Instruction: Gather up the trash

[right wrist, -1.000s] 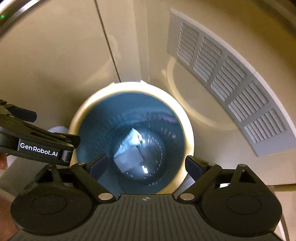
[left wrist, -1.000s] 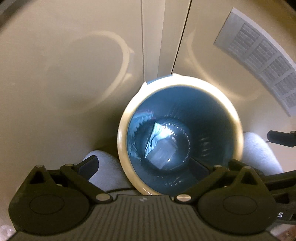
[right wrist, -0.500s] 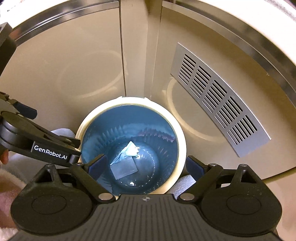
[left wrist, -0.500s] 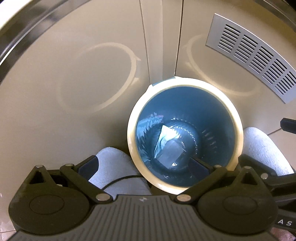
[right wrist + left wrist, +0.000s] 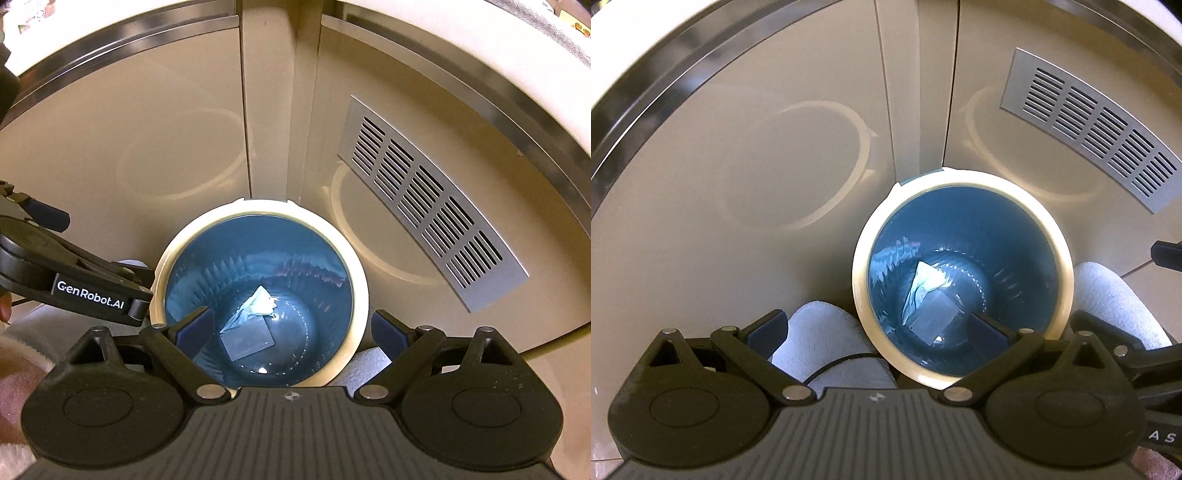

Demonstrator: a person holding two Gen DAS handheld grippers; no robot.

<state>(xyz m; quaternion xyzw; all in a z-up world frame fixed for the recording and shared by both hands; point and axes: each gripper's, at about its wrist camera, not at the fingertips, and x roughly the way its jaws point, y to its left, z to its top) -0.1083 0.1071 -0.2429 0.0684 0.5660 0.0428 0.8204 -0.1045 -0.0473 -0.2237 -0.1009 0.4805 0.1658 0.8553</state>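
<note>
Both grippers, left and right, are hanging spread wide and empty above the blue bin. Crumpled paper and a grey card are lying at its bottom.

Left gripper: black linkage arms, silver pivot screws, dark blue pads, ribbed grey body, side lettering "GenRobot.AI". Right gripper: identical build. Black cable. Person wears pale grey fleece slippers.
</note>
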